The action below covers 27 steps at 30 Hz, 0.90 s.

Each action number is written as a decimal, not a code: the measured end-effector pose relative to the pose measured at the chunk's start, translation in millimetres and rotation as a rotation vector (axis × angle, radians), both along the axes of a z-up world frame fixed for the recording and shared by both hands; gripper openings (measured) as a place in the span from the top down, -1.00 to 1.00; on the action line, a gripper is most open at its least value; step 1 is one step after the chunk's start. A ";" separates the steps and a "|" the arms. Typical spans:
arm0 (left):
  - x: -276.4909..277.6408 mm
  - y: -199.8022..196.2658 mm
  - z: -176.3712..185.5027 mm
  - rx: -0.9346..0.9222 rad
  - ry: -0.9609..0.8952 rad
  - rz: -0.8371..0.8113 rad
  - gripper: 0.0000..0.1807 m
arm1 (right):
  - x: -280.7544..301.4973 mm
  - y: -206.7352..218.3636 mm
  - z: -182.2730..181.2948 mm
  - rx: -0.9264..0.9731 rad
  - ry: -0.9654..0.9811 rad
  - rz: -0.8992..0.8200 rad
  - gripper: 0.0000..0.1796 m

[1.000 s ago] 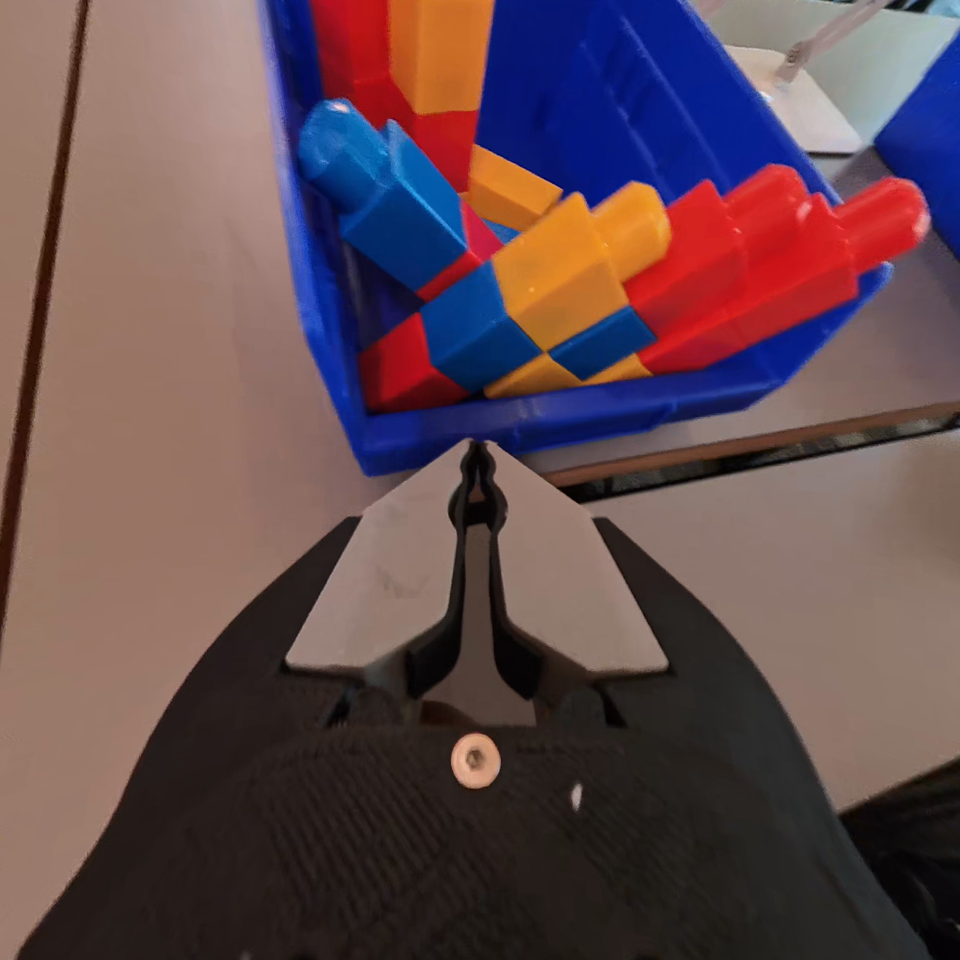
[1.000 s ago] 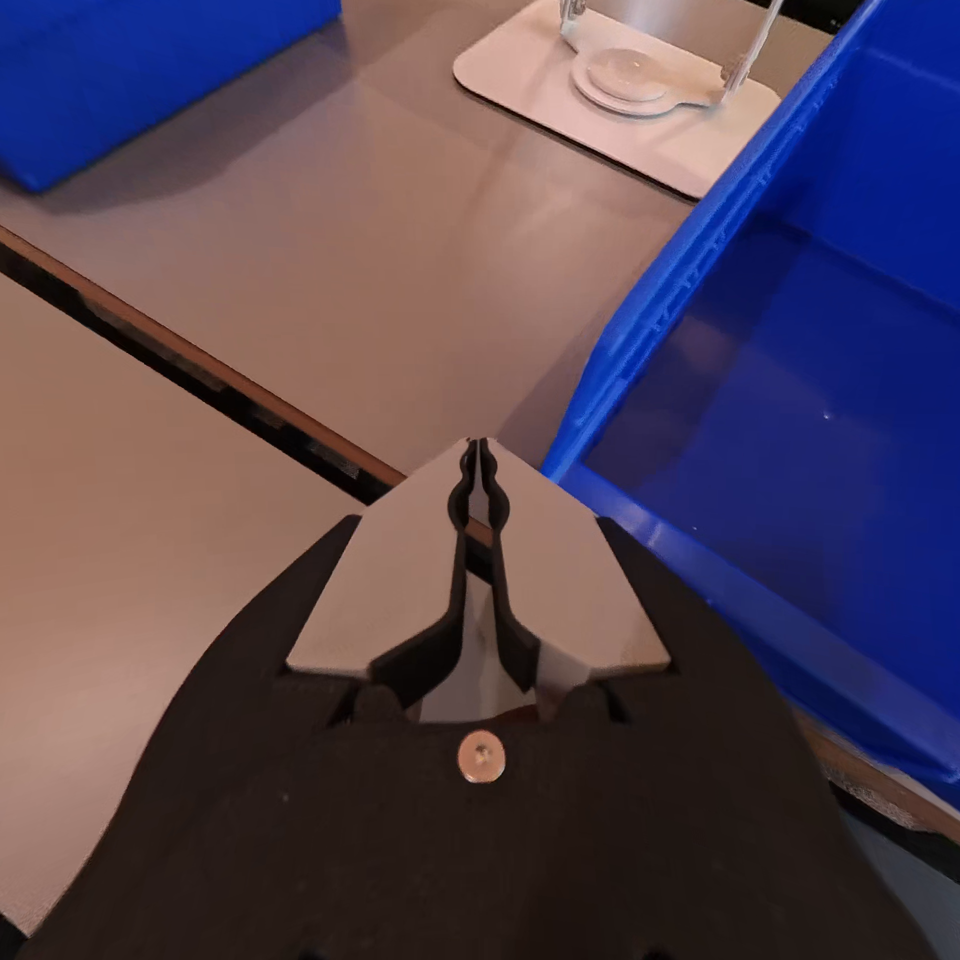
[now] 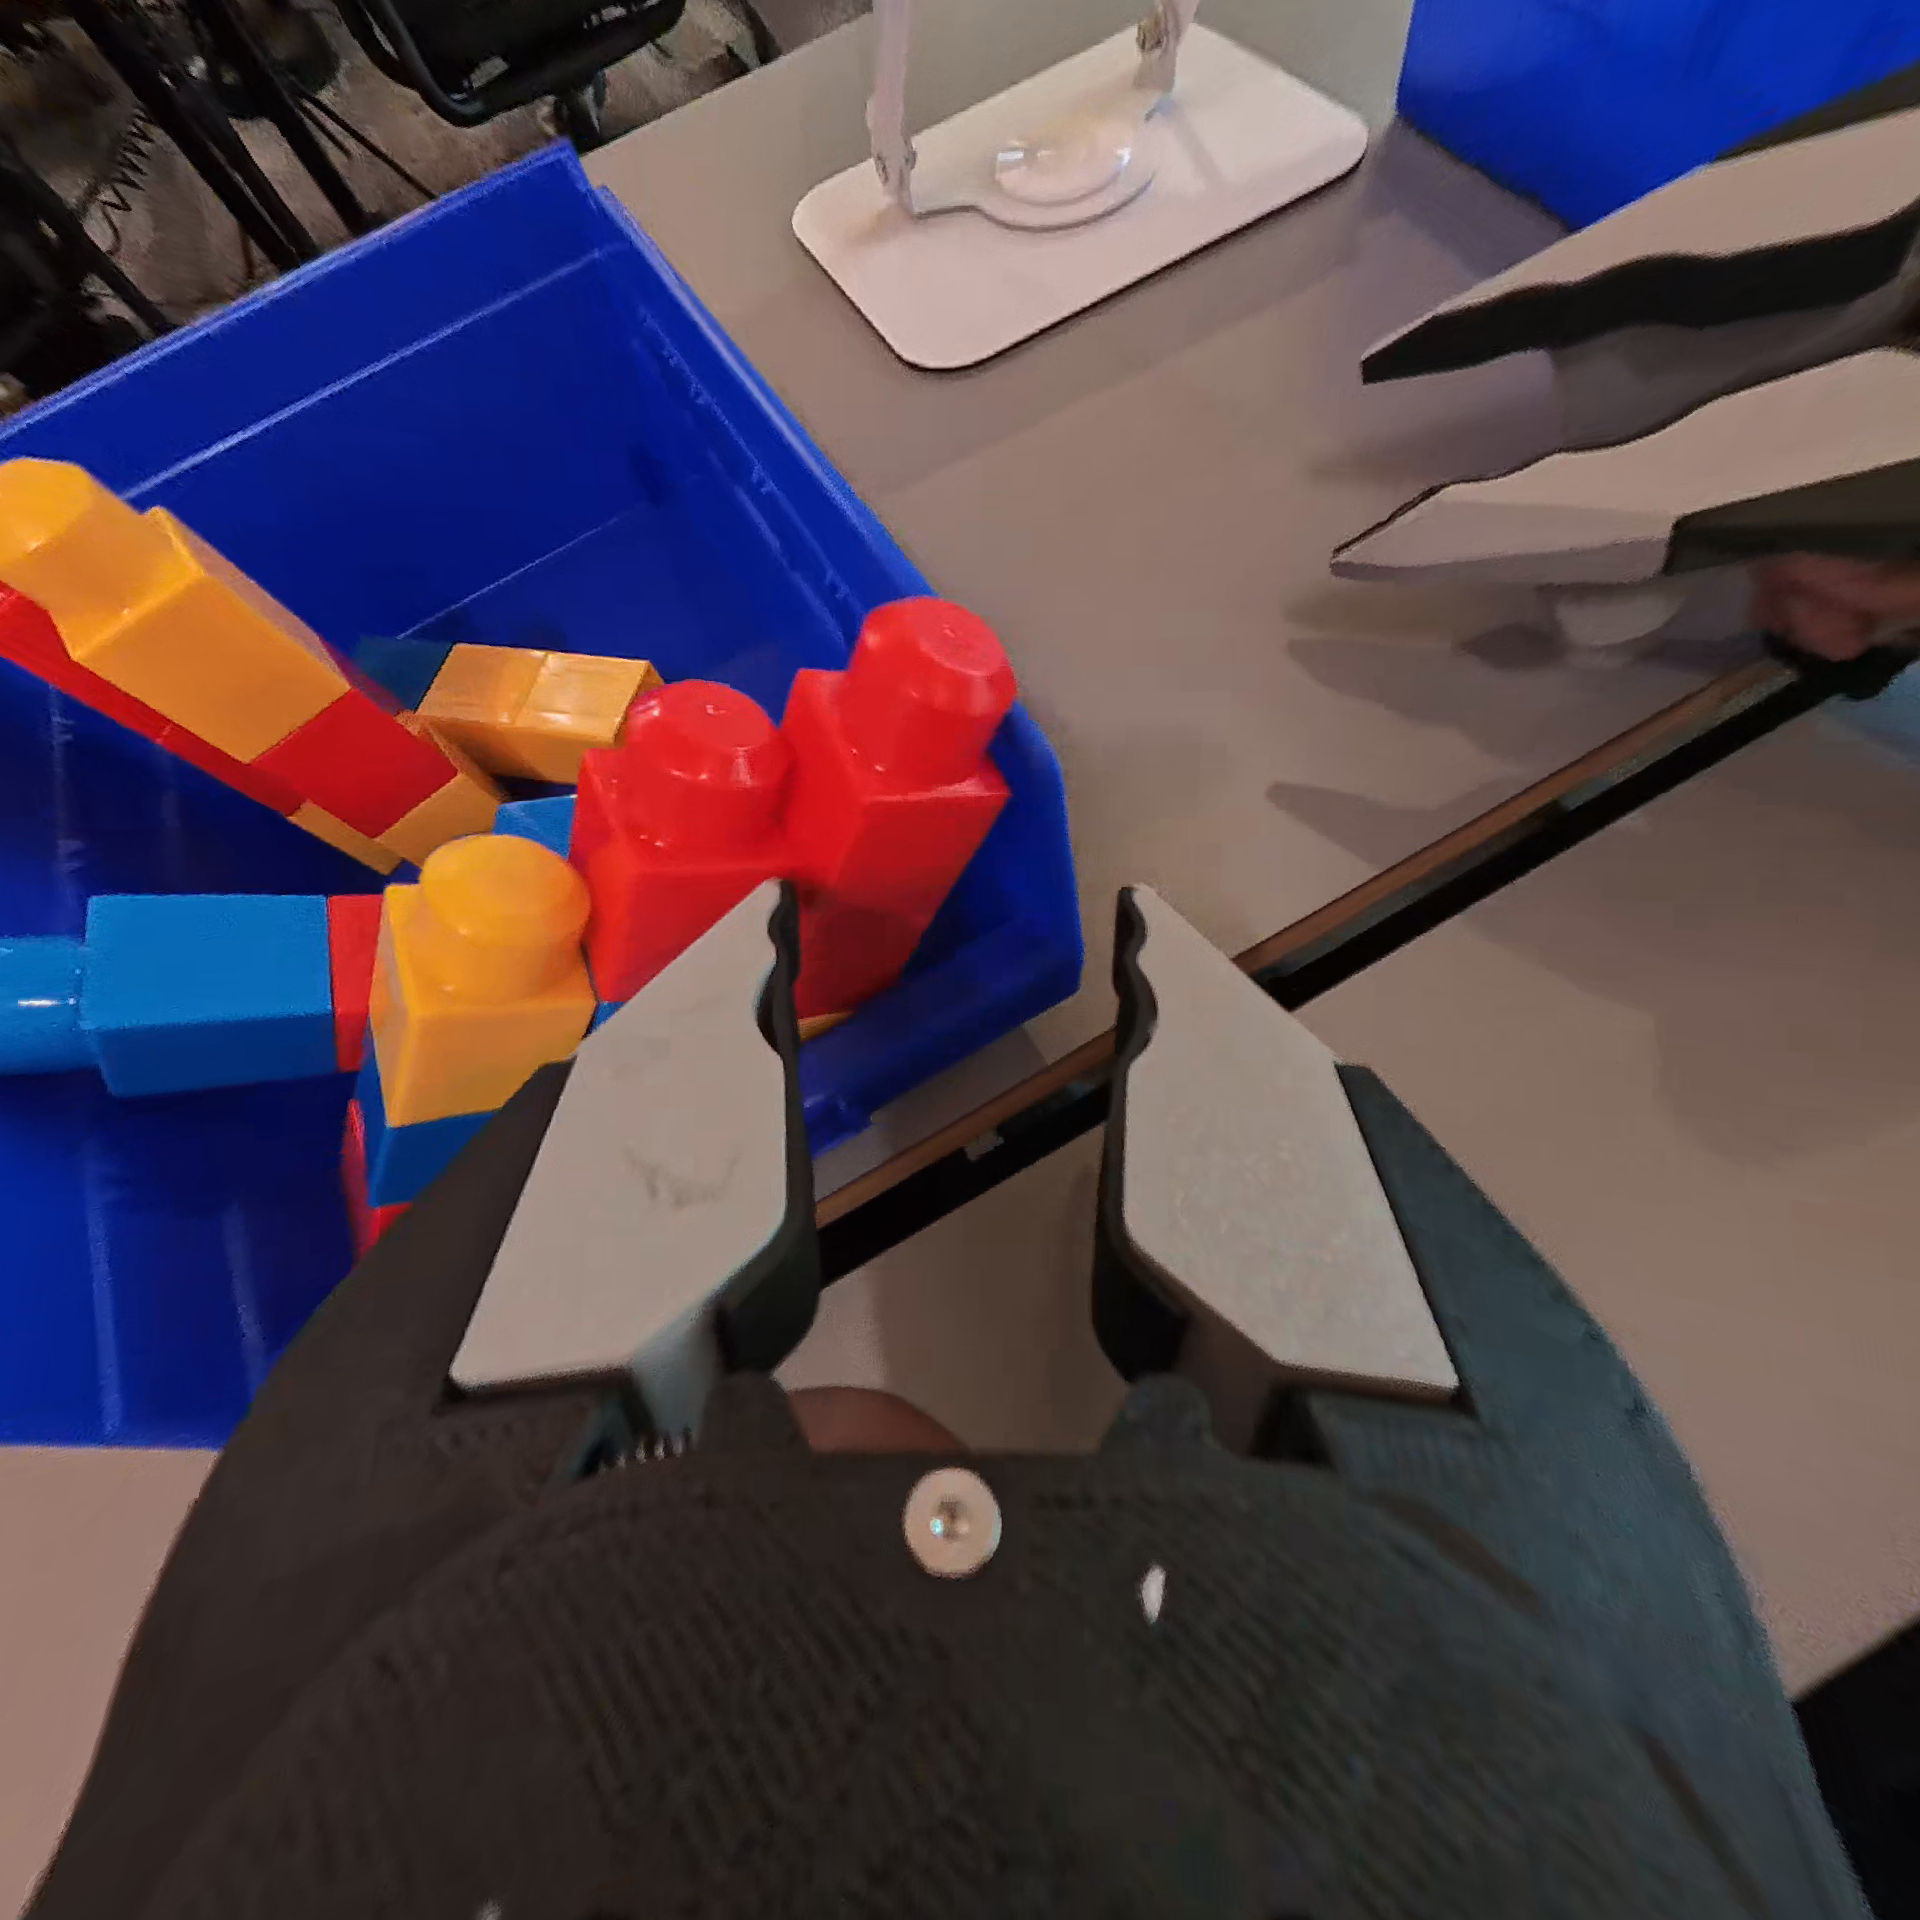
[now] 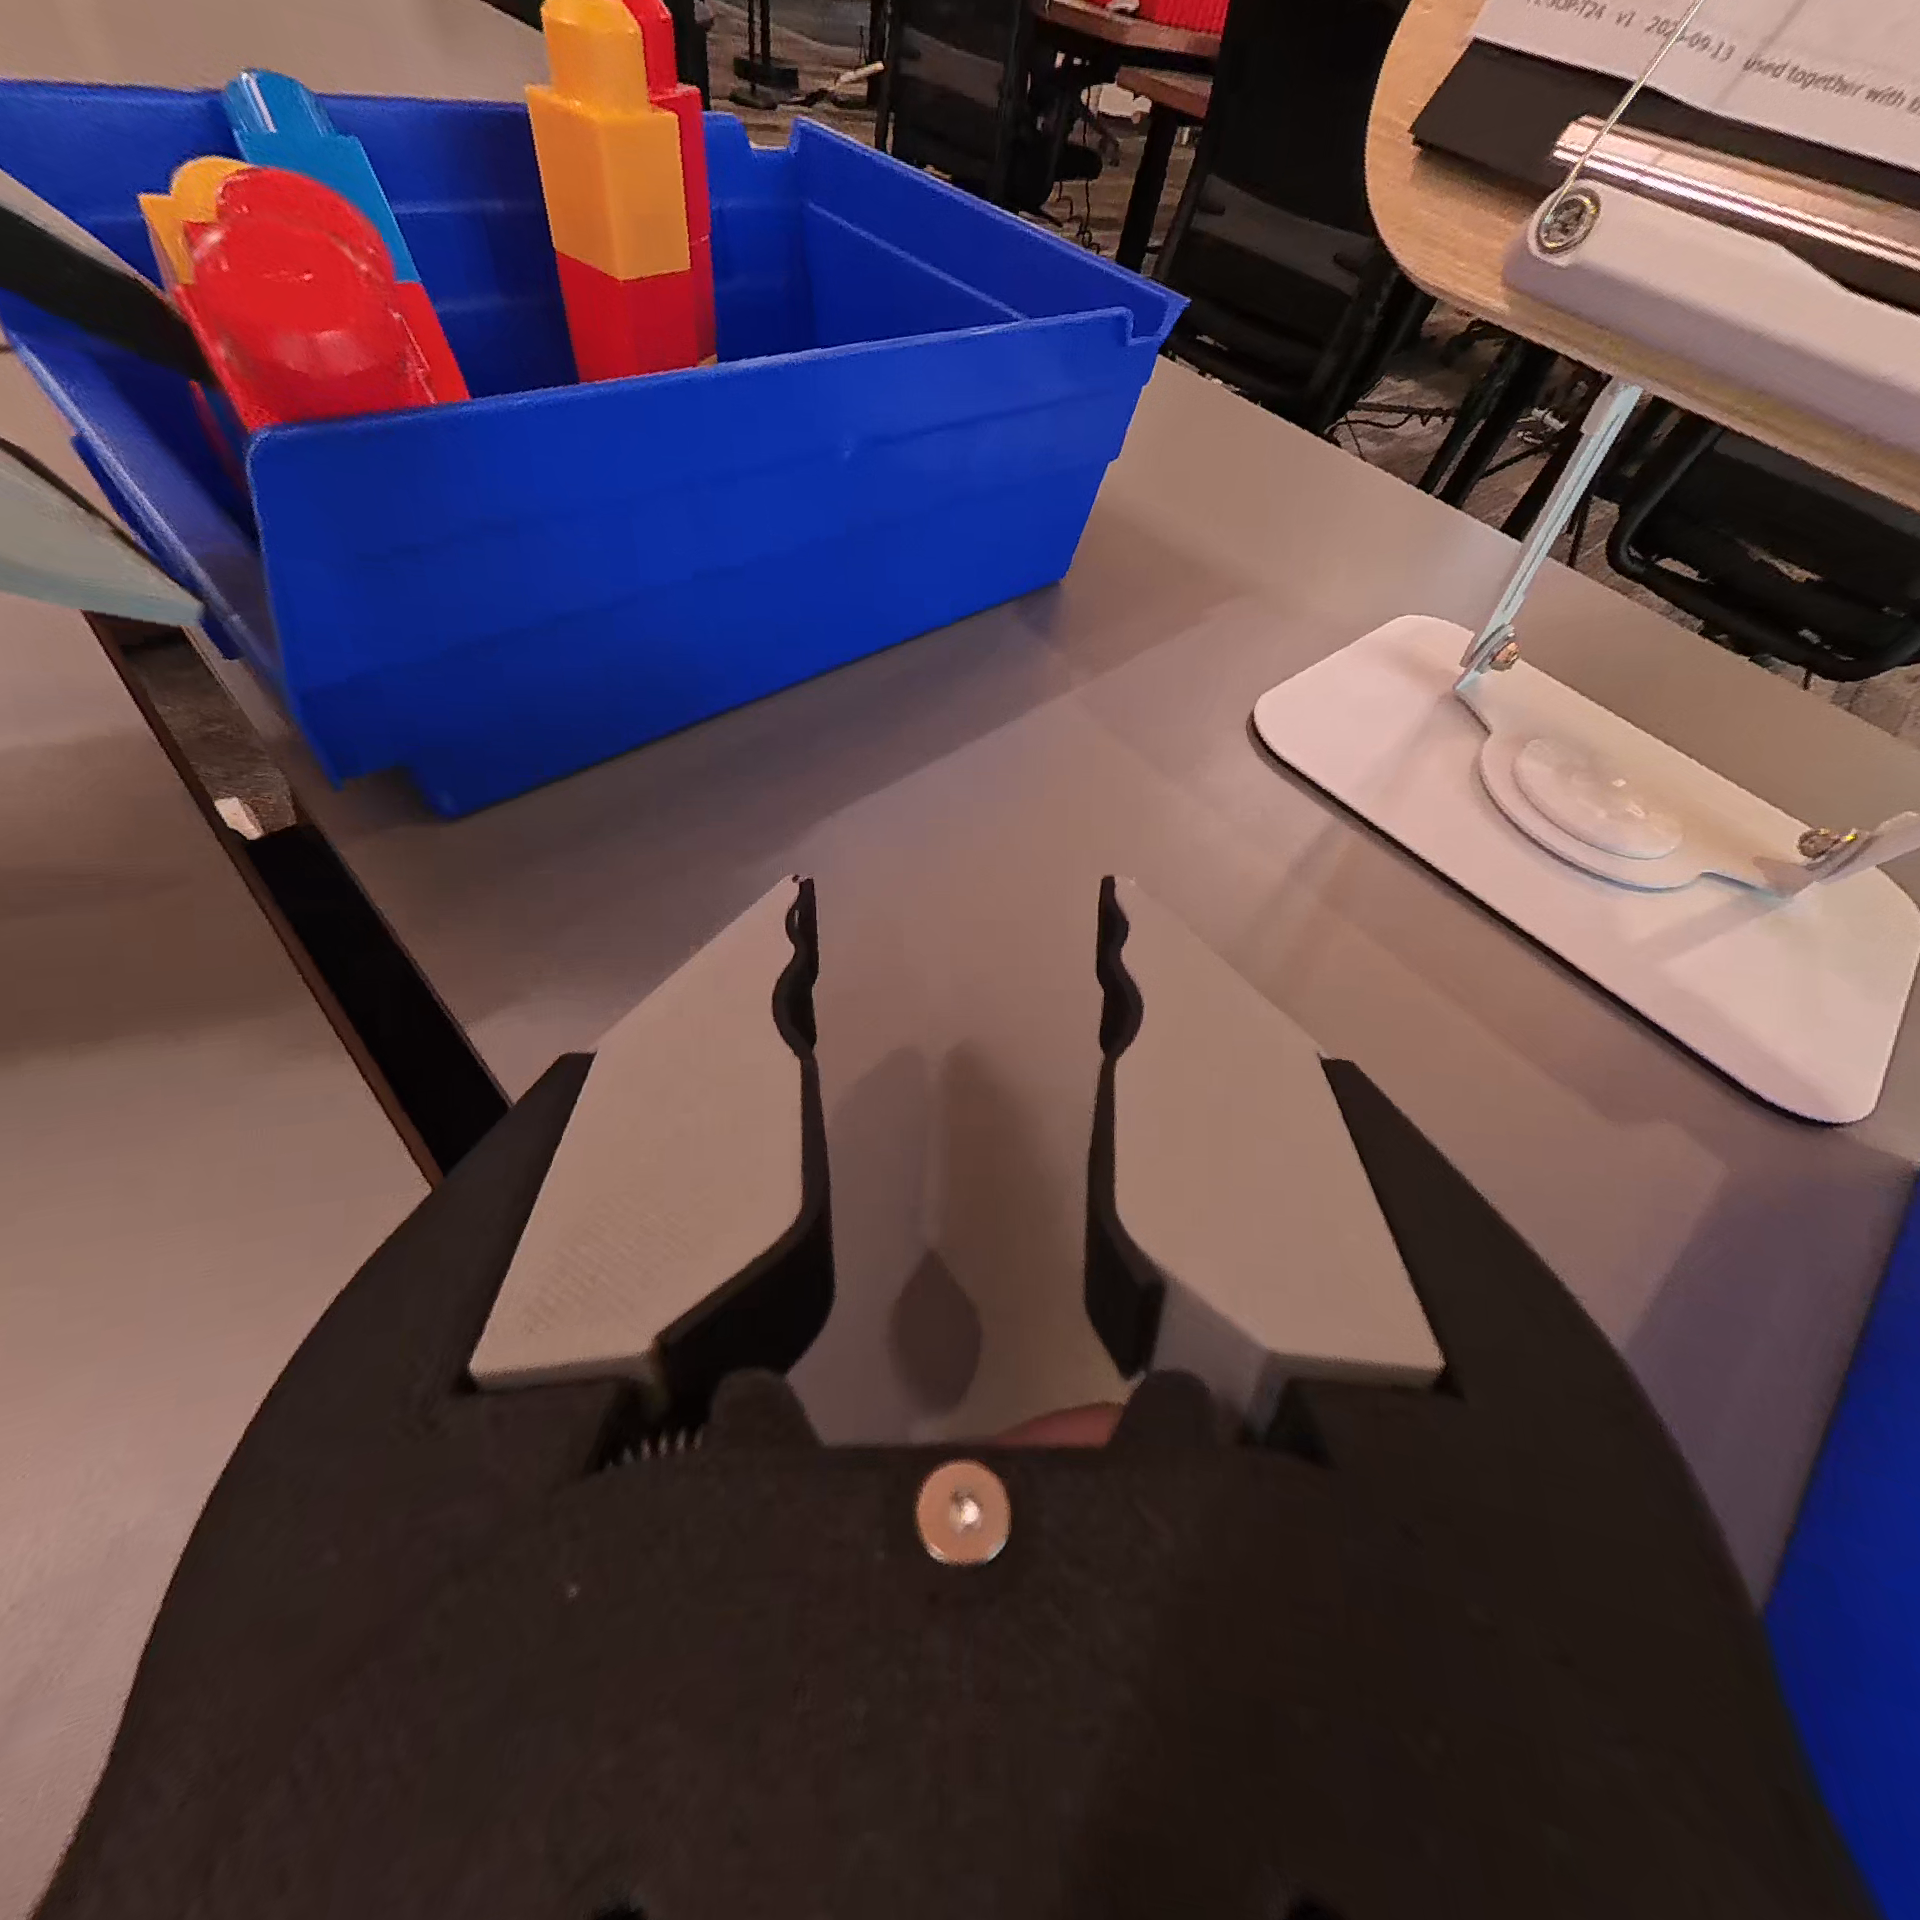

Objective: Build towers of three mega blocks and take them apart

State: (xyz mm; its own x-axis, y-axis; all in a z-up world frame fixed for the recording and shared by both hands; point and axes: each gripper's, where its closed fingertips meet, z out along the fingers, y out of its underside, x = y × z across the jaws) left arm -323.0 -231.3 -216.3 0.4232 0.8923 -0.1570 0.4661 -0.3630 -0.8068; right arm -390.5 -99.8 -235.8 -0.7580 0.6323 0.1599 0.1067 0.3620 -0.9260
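Observation:
A blue bin (image 3: 499, 374) holds several red, orange and blue mega blocks, some joined in stacks. Two red blocks (image 3: 894, 748) lean at its near right corner, with an orange block (image 3: 488, 966) to their left. My left gripper (image 3: 956, 914) is open and empty, just right of that corner, its left finger in front of the red blocks. My right gripper (image 4: 956, 894) is open and empty over bare table; it also shows in the left wrist view (image 3: 1351, 468), far right. The same bin (image 4: 644, 561) stands ahead and left of it, with an orange and red stack (image 4: 623, 218) upright inside.
A white stand base (image 3: 1081, 208) sits on the grey table behind the bin; it also shows in the right wrist view (image 4: 1621, 852). A dark seam (image 3: 1455, 862) runs between two tabletops. A second blue bin (image 3: 1621, 94) is at the far right. Chairs stand beyond the table.
Both grippers have opened from shut. The left one has swung to the bin's right corner. The right one has turned away from the second blue bin towards the block bin.

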 end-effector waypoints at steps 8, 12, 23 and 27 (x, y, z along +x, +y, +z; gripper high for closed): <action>-20.5 -2.6 -4.4 -0.205 0.084 0.007 0.22 | 0.7 2.6 -0.4 -0.025 -0.026 -0.002 0.43; -24.3 0.4 0.3 -0.224 0.086 -0.048 0.22 | 1.4 3.2 -1.4 -0.030 -0.035 0.001 0.43; -23.7 -5.0 21.3 -0.103 -0.076 -0.408 0.34 | 5.7 -2.8 -3.1 -0.016 -0.038 0.034 0.44; -24.6 -1.3 20.9 -0.090 -0.169 -0.519 0.33 | 5.4 -3.1 -3.2 -0.023 -0.046 0.037 0.45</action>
State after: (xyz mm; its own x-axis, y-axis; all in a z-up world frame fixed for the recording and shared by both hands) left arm -347.6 -232.5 -195.3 0.8300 0.5459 -0.1148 0.3276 -0.6435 -0.6918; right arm -385.1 -102.8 -239.0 -0.7871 0.6071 0.1094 0.1368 0.3447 -0.9287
